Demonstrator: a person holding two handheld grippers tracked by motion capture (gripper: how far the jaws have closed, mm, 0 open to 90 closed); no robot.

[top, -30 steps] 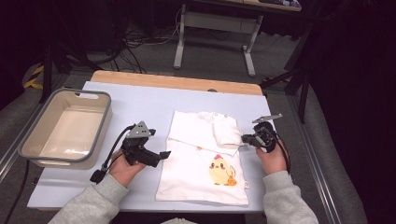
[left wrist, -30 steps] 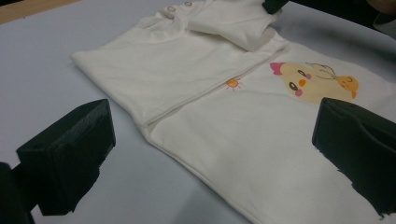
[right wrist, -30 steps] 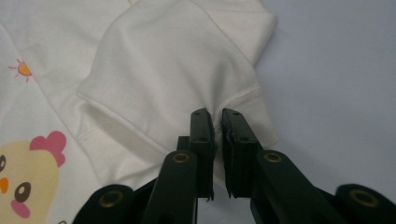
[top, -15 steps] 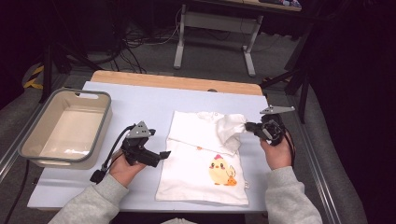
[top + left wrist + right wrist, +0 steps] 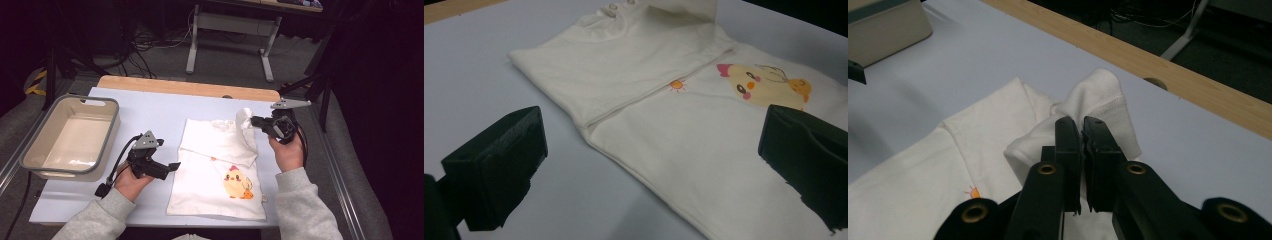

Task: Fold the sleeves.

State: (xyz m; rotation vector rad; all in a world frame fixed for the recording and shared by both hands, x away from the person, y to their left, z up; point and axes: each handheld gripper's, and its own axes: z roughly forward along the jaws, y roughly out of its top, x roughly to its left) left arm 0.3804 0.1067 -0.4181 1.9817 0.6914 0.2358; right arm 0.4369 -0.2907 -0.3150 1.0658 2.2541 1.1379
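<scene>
Since a second ago the right gripper [image 5: 256, 121] has risen off the table, carrying the right sleeve [image 5: 1100, 95] of the white T-shirt [image 5: 220, 170] up with it, so that the cloth now stands in a bunched peak above the shoulder instead of lying flat; the left gripper [image 5: 172, 166] has kept its place. The T-shirt lies spread on the pale table [image 5: 150, 107], chick print [image 5: 235, 181] toward the person, with its left sleeve already folded in across the chest and the grey bin [image 5: 30, 155] well apart on the left. In the right gripper view the jaws are pinched nearly together on a fold of the sleeve near its hem, the fabric puckering out on both sides. The left gripper hovers just beside the shirt's left edge with its jaws spread wide and nothing between them. The garment looks light and limp: it will drape and sag from any single hold, and thin cotton can slide out of a shallow pinch. A doubled edge such as the sleeve hem, or the shoulder seam, probably offers the surest purchase, and a second hold on the lower side would likely keep the body from dragging.
</scene>
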